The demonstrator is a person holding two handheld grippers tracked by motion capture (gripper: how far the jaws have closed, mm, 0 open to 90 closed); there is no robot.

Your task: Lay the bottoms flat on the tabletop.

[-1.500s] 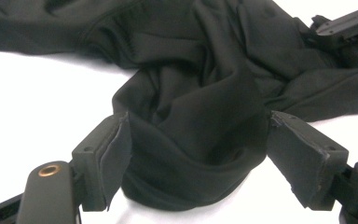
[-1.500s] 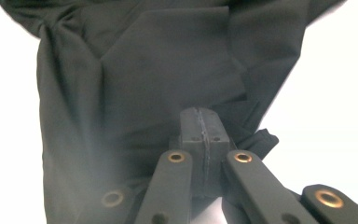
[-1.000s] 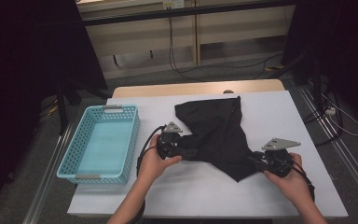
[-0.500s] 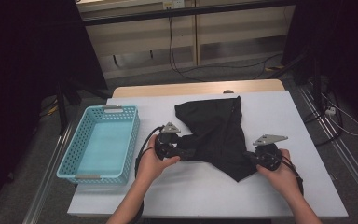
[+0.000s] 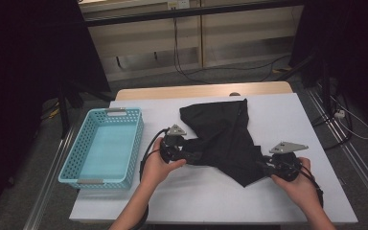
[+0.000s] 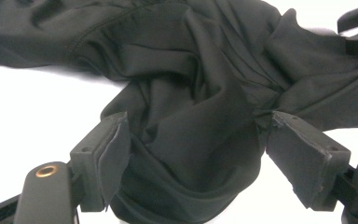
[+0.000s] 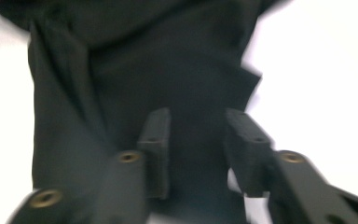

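A black garment (image 5: 225, 134) lies crumpled on the white table (image 5: 287, 110). My left gripper (image 5: 194, 155) rests at its left edge. In the left gripper view, its jaws (image 6: 193, 135) stand wide with a bunched fold of the garment (image 6: 191, 93) between them. My right gripper (image 5: 263, 167) points at the garment's lower right corner. The right gripper view is blurred. There the jaws (image 7: 198, 126) have just been opening and stand apart over the cloth (image 7: 168, 70), with the pads not pressing on it.
A light blue plastic basket (image 5: 110, 182) sits on the left part of the table. The table's right and near edges lie close to my right hand. Cables run over the floor behind the table.
The right hand moved left into the garment's corner half a second ago and has since drawn back a little to the right. The left hand has kept still.
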